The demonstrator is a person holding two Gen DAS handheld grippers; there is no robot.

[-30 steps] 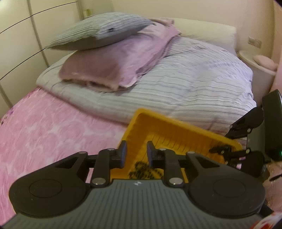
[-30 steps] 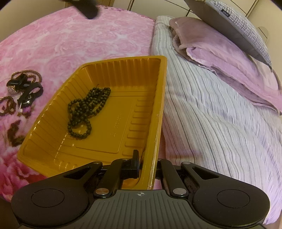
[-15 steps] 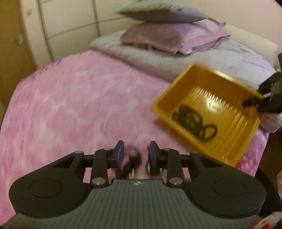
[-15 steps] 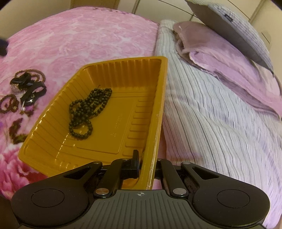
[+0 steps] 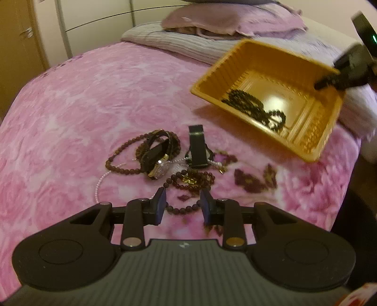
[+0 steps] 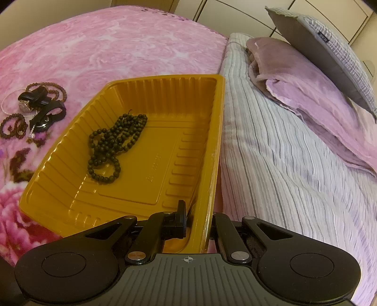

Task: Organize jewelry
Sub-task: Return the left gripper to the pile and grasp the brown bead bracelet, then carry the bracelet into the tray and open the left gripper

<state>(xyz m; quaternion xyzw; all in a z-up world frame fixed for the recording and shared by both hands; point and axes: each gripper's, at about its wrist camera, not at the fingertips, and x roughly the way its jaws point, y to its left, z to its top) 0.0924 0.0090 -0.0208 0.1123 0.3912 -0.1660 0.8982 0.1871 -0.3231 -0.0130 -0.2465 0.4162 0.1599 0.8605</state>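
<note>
Left hand-held gripper [image 5: 182, 203], jaws apart and empty, hangs directly over the dark red bead bracelet [image 5: 189, 181] in the jewelry pile on the bed; right hand-held gripper [image 6: 197, 221] pinches the yellow tray [image 6: 213, 150] rim, holding it tilted just right of the pile.

A bedroom in a home. A bed fills most of both views, covered with a pink rose-patterned blanket [image 5: 99, 98]. In the upper right of the right wrist view a folded striped duvet [image 6: 282, 150] lies across it, with a mauve pillow [image 6: 306, 89] on top and a grey striped pillow [image 6: 329, 54] leaning above that. Cream wardrobe doors [image 5: 94, 21] with thin dark seams stand at the upper left of the left wrist view, next to a wooden door [image 5: 21, 35] at the far left edge.
</note>
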